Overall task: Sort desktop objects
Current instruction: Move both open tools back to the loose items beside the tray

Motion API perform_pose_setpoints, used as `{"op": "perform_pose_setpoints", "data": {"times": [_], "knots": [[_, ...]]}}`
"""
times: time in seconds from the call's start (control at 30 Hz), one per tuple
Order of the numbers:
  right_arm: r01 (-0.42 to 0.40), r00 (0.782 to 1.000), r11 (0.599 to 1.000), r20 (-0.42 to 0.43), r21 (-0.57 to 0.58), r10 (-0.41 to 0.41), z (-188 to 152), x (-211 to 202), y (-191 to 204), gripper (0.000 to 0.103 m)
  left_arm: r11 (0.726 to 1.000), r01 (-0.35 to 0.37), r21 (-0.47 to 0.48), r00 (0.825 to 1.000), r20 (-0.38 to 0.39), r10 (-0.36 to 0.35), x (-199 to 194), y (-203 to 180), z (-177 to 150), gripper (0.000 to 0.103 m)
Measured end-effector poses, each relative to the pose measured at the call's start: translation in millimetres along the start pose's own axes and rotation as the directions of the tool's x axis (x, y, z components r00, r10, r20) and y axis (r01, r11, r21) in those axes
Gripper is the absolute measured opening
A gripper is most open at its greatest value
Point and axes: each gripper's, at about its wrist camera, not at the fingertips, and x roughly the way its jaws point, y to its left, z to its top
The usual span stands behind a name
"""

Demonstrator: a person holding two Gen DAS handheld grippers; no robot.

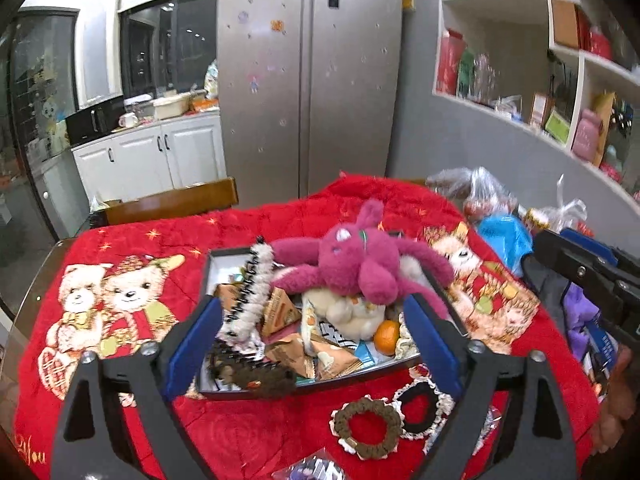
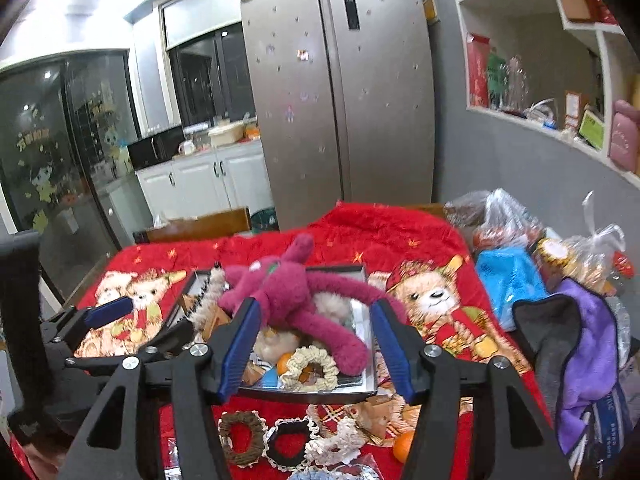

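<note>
We hold both units tilted downward above the table [image 1: 36, 276], which is covered by a red blanket [image 1: 280, 220] printed with cartoon bears. The left hand-held gripper [image 1: 312, 344] has its jaws spread wide, nothing between the blue pads; the right hand-held gripper [image 2: 316, 344] is also open and empty, its jaws set narrower. Each frames the tray [image 2: 360, 270] ahead of it without touching it. The tray sits mid-table and is piled high: a magenta plush toy [image 1: 352, 260] sprawls on top, over a cream plush [image 1: 352, 308], a fuzzy white hair claw [image 1: 250, 292], snack packets [image 1: 332, 360] and a small orange [image 1: 387, 334]. A cream scrunchie [image 2: 310, 368] lies at the tray's near edge. On the blanket just in front of the tray lie a brown scrunchie [image 1: 368, 428] and a black-and-white scrunchie [image 2: 290, 442], with a second orange [image 2: 404, 446] nearby.
</note>
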Motion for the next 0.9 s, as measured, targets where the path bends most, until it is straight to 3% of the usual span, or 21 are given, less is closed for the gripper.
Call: {"op": "perform_pose_setpoints", "data": {"times": [0.1,0.27,0.4,0.7,0.83,0.9], "knots": [[0.005,0.999,1.0,0.039,0.003,-0.005,3,-20,-4,0.07,0.999,0.003,-0.033,1.0,0.031,-0.002,-27,7,-3,0.096],[0.036,0.996,0.999,0.083,0.023,-0.038,-5,-41,-22,0.07,0.998,0.025,-0.061,0.999,0.044,-0.022,-53,10,-13,0.097],[0.036,0.997,0.998,0.061,0.049,-0.039,-19,-44,-40,0.07,0.998,-0.001,-0.058,0.999,0.032,0.003,-55,1,-33,0.101],[0.018,0.998,0.998,0.06,0.052,-0.021,-60,-39,-57,0.07,0.993,0.082,-0.08,0.994,-0.063,-0.087,-6,-31,-92,0.101],[0.04,0.998,0.998,0.056,0.044,-0.043,-85,-22,-63,0.07,0.996,0.072,-0.047,0.987,-0.138,-0.078,25,-43,-114,0.101],[0.051,0.999,0.997,0.007,0.063,-0.052,-98,-7,-69,0.07,0.997,0.061,-0.038,0.983,-0.172,-0.067,33,-47,-121,0.101]]}}
